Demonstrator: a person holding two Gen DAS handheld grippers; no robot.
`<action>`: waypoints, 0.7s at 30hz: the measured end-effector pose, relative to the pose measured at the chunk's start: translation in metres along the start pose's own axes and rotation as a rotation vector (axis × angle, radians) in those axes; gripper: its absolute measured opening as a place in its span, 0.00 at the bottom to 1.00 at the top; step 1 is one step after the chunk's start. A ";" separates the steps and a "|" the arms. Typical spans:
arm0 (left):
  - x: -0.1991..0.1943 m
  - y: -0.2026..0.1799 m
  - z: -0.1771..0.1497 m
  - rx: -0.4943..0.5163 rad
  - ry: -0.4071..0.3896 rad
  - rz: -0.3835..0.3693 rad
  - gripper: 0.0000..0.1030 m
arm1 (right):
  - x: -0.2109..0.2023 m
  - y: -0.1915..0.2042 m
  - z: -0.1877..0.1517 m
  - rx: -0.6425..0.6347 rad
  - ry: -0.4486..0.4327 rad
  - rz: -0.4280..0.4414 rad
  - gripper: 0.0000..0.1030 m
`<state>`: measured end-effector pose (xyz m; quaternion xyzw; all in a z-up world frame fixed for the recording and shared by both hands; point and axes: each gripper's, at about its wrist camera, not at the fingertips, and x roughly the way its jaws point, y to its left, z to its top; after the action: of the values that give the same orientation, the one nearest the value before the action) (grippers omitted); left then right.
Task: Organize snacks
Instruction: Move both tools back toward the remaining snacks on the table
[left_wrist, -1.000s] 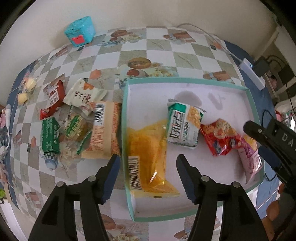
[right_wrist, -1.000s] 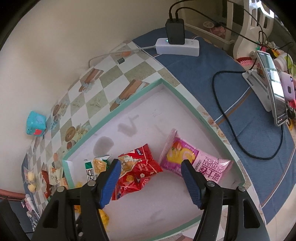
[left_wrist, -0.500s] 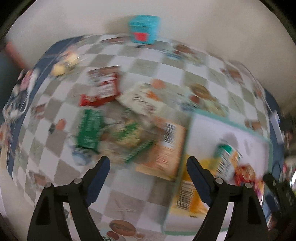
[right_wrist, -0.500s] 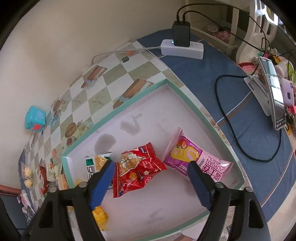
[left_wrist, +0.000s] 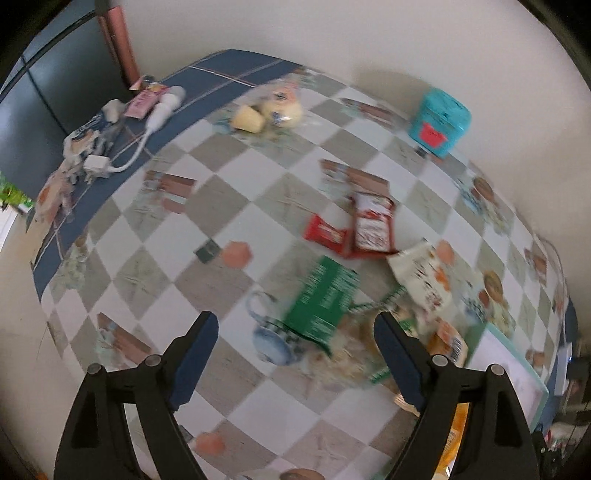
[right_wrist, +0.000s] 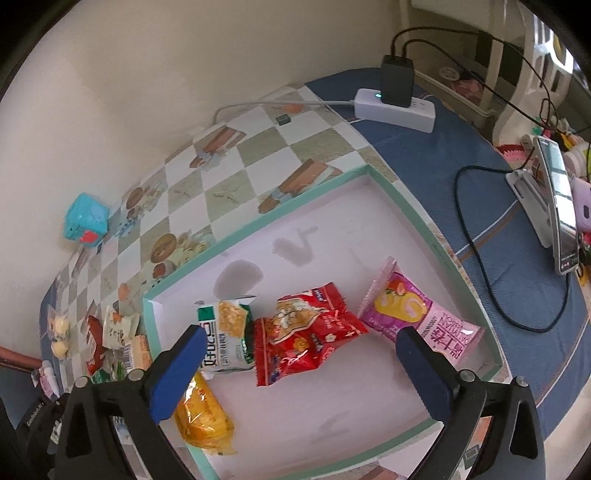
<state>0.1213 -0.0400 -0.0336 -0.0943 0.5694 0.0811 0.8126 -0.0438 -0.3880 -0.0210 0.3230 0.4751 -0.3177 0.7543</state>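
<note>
Right gripper (right_wrist: 301, 354) is opening wide above the tray (right_wrist: 436, 236), nothing pinched; below it are lying the red packet (right_wrist: 306, 332), pink packet (right_wrist: 417, 314), green-white packet (right_wrist: 227, 336) and yellow packet (right_wrist: 203, 417). Left gripper (left_wrist: 295, 332) is hovering wide, empty, over loose snacks (left_wrist: 325, 295) on the checkered tablecloth (left_wrist: 207, 229).

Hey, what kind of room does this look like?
Probably a home, a living or dining corner: a checkered tablecloth, a power strip with a charger, and a phone on a stand.
</note>
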 end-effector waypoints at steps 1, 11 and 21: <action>-0.001 0.005 0.003 -0.011 -0.009 0.006 0.85 | -0.001 0.003 -0.001 -0.009 -0.004 -0.003 1.00; -0.009 0.059 0.025 -0.114 -0.067 0.060 0.85 | -0.027 0.055 -0.020 -0.151 -0.079 0.041 1.00; 0.002 0.097 0.038 -0.132 -0.045 0.057 0.85 | -0.037 0.109 -0.048 -0.269 -0.111 0.101 1.00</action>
<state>0.1338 0.0632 -0.0284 -0.1294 0.5469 0.1435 0.8146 0.0046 -0.2789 0.0169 0.2245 0.4540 -0.2303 0.8309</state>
